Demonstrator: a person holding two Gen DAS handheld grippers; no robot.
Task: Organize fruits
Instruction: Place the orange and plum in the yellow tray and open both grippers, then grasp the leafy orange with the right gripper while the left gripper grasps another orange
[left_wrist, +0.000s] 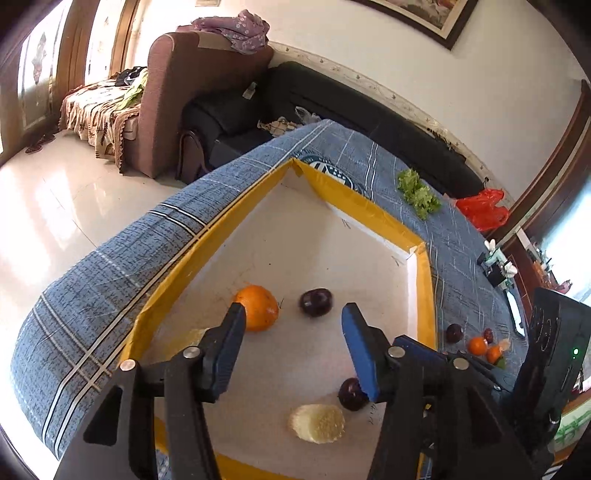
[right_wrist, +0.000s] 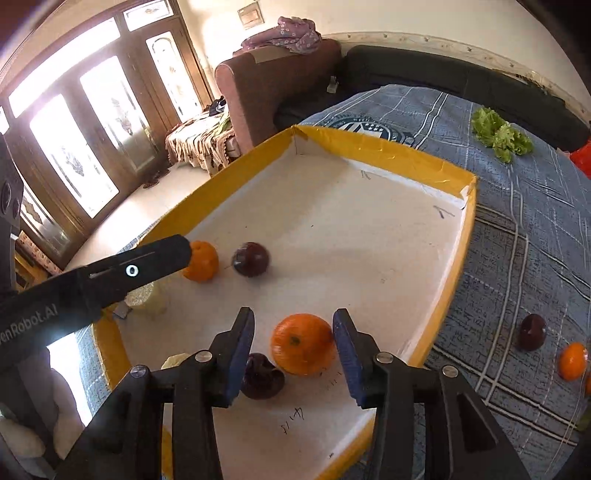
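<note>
**Colours and patterns on view**

Tray (right_wrist: 373, 146): yellow-taped rim, white floor with black pen marks. Oranges (right_wrist: 302, 343) (left_wrist: 257, 307): bright orange. Plums (right_wrist: 251, 259) (left_wrist: 316, 302): dark purple, nearly black. Corn piece (left_wrist: 317, 422), lower centre: pale yellow. Tablecloth (right_wrist: 524, 229): blue-grey, white and black plaid lines. Lettuce (right_wrist: 500, 134), upper right: green. Finger pads (right_wrist: 345, 350): blue on black frames. Armchair (left_wrist: 184, 99), upper left: brown. Bag (left_wrist: 482, 206): red.
</note>
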